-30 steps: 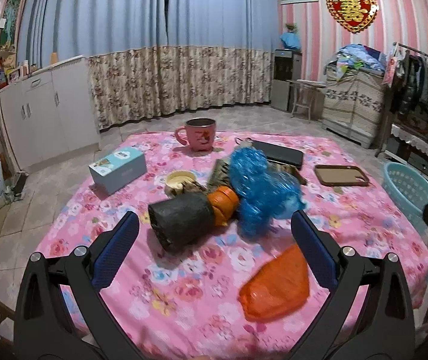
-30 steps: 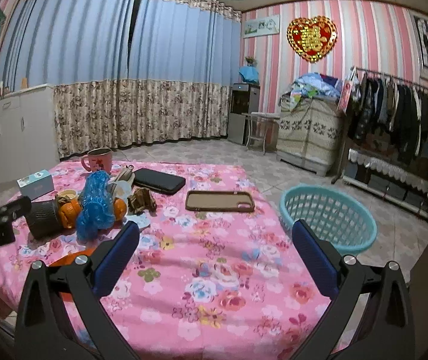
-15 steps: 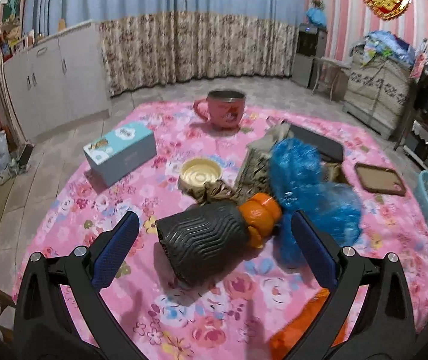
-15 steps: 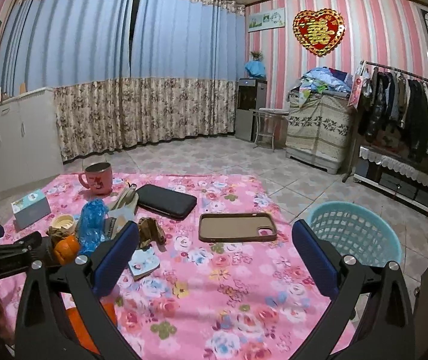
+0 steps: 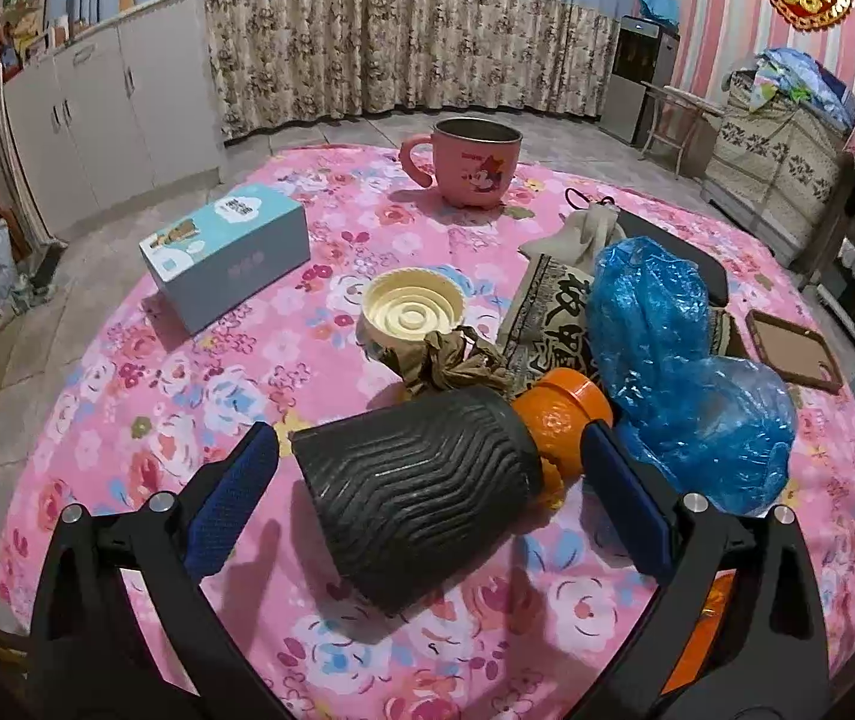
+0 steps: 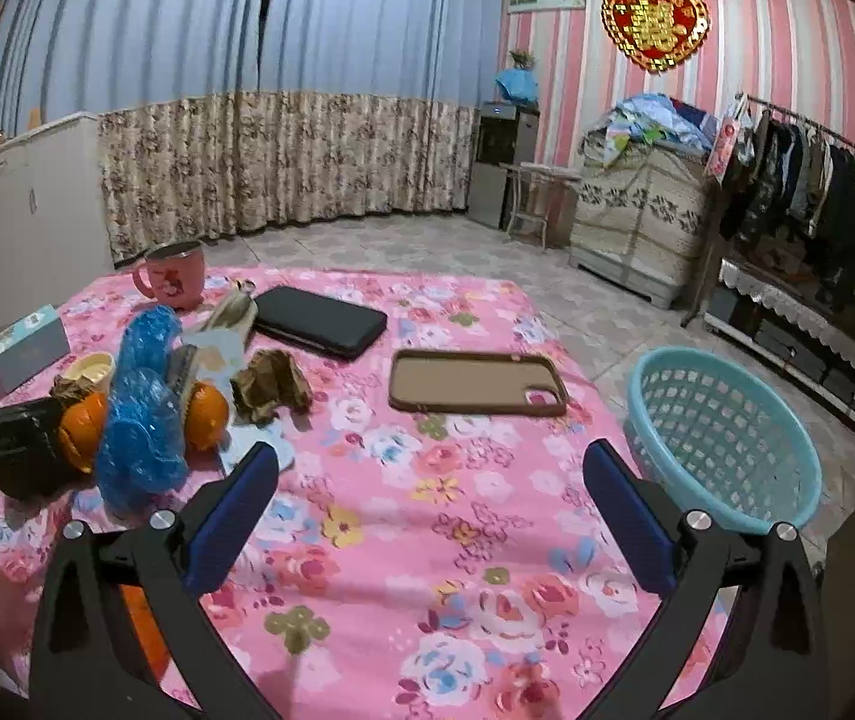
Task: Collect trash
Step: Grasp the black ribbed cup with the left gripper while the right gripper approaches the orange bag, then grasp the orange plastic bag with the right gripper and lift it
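The left claw (image 5: pixel 427 483) stands wide, its jaws just closing a little around the black ribbed cup (image 5: pixel 421 489) lying on its side at lower centre of the desk (image 5: pixel 259 360); neither pad touches it. An orange cap (image 5: pixel 565 405) and crumpled blue plastic bag (image 5: pixel 667 372) lie just right. The right claw (image 6: pixel 427 486) gapes wide, empty, with the turquoise basket (image 6: pixel 721 438) at the right of its frame.

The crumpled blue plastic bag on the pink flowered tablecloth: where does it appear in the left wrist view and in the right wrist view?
Left wrist view: the crumpled blue plastic bag lies right of centre, just beyond the right finger of the left claw.
Right wrist view: it stands at the left, between two orange pieces.
Shared landmark: the pink mug, at the table's far side in both views.
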Available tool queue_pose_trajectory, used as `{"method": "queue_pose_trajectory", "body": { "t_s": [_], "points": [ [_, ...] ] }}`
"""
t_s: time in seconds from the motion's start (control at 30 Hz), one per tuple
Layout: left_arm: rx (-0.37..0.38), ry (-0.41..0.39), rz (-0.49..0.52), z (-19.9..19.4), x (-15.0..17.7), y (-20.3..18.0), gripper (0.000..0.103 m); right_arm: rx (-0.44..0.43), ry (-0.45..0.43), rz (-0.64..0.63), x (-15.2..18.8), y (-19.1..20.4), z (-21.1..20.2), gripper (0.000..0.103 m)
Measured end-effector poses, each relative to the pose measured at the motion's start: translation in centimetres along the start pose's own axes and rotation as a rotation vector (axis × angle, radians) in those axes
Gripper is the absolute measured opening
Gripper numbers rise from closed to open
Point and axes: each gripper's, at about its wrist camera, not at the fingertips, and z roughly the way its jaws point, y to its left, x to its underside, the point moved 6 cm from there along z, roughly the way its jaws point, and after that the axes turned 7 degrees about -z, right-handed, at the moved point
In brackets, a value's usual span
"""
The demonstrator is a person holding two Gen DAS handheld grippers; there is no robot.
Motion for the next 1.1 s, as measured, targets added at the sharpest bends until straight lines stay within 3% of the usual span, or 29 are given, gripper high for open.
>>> {"method": "queue_pose_trajectory", "body": {
  "t_s": [0.2,0.7,0.87,1.1],
  "points": [
    [0.021,0.011,-0.014,0.1,0.0,0.3,0.079,-0.020,-0.001,0.002,0.4,0.3,-0.4,0.099],
    [-0.002,-0.008,0.095,-1.6,1.4,-0.5,0.079,-0.059,-0.025,-0.036,1.2,2.1,-1.4,0.099],
    [0.003,-0.019,0.070,-2.7,1.5,0.6,0.078,-0.093,0.001,-0.065,1.9,3.4,-1.2,0.099],
    [0.004,-0.087,0.086,-5.9,0.9,1.9,0.078,-0.161,0.008,-0.087,2.5,5.3,-1.8,0.099]
  ]
}}
